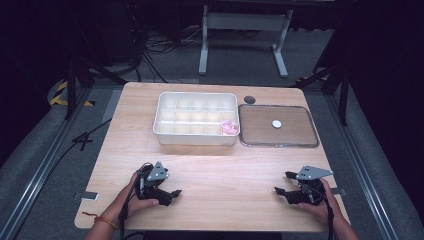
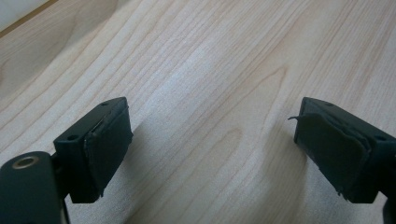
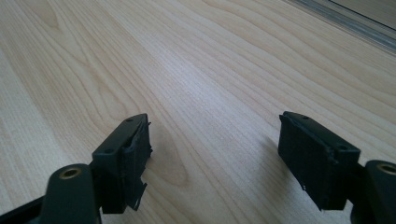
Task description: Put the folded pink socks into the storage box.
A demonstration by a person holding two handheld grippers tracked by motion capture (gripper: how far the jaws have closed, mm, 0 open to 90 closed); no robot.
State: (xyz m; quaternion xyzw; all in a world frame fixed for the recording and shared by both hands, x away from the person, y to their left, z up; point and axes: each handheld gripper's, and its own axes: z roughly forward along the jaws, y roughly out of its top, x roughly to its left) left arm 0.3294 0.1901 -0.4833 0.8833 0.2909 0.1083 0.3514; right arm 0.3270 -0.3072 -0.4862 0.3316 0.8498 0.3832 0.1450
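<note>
While both hands rest near the table's (image 1: 210,165) front edge, the left gripper (image 1: 170,192) and right gripper (image 1: 283,183) stand released, jaws wide with nothing between them. A white compartment box (image 1: 196,137) sits well apart at the far side, a pink item (image 1: 229,127) in its near right compartment. Just beside it lies a framed tray (image 1: 278,144) bearing a small white disc (image 1: 276,123). Bare wood lies between grippers and box. Both gripper views show wood grain between the jaws; the right gripper view catches the tray's rim (image 3: 345,23).

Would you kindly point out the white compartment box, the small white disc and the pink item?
white compartment box (image 1: 196,139): high view, near wall.
small white disc (image 1: 276,124): high view, its centre.
pink item (image 1: 229,127): high view, its middle.
</note>
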